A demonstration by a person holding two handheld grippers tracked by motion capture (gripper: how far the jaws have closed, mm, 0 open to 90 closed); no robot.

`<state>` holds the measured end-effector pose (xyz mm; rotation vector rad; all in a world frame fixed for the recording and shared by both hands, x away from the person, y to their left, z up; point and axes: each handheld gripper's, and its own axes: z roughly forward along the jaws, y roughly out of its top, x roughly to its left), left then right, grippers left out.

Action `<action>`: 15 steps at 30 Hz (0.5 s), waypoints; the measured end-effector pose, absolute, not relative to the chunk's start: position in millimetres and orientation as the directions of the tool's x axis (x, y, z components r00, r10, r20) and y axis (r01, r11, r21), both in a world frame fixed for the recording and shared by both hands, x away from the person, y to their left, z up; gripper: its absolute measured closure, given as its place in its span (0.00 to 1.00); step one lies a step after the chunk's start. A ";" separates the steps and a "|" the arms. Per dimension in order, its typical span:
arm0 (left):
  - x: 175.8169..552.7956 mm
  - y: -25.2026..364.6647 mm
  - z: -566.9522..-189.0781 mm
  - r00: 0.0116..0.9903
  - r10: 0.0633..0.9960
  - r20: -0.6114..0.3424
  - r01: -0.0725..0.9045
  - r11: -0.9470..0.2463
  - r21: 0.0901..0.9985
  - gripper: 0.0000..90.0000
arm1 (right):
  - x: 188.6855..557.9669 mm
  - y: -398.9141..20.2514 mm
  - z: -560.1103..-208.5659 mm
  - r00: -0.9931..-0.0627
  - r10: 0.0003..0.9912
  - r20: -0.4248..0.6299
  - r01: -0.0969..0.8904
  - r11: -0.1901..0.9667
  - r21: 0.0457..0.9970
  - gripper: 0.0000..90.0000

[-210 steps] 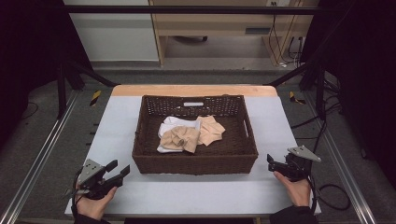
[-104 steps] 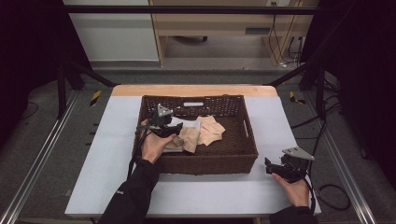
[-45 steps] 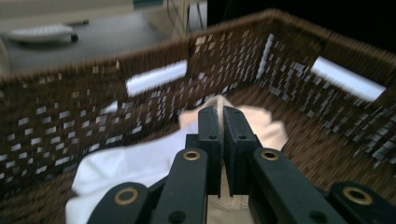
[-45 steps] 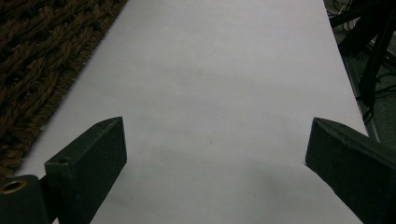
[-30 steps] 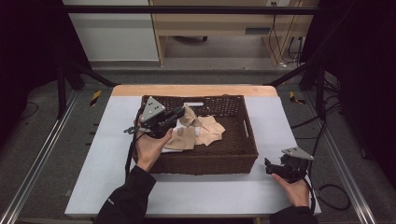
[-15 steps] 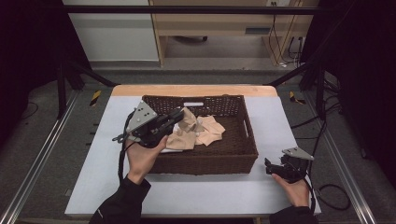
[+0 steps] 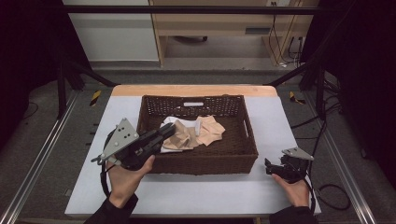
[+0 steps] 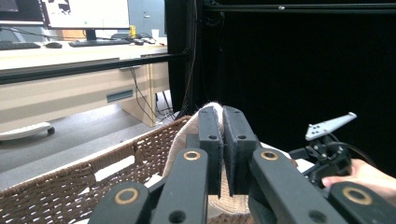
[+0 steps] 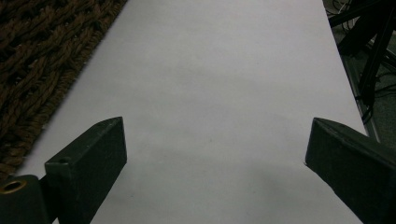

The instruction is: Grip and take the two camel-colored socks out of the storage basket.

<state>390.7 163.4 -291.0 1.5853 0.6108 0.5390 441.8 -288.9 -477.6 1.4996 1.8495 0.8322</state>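
My right hand-held gripper [image 7: 273,166] low on desk [image 7: 205,196], near right corner, jaws spread wide, nothing between. My left hand-held gripper [image 7: 164,133] raised over basket [image 7: 205,158] left rim, jaws pressed onto tan cloth [image 7: 180,140]. Beyond it, more cloth [image 7: 210,130] lies crumpled in basket middle.

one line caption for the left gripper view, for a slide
Left gripper shut on beige cloth above wicker basket.
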 end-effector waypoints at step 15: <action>354.3 167.6 -307.9 0.776 0.631 0.007 0.094 -0.127 0.988 0.96 | 441.1 -289.6 -478.2 -0.176 0.981 -0.078 0.598 0.170 0.784 0.06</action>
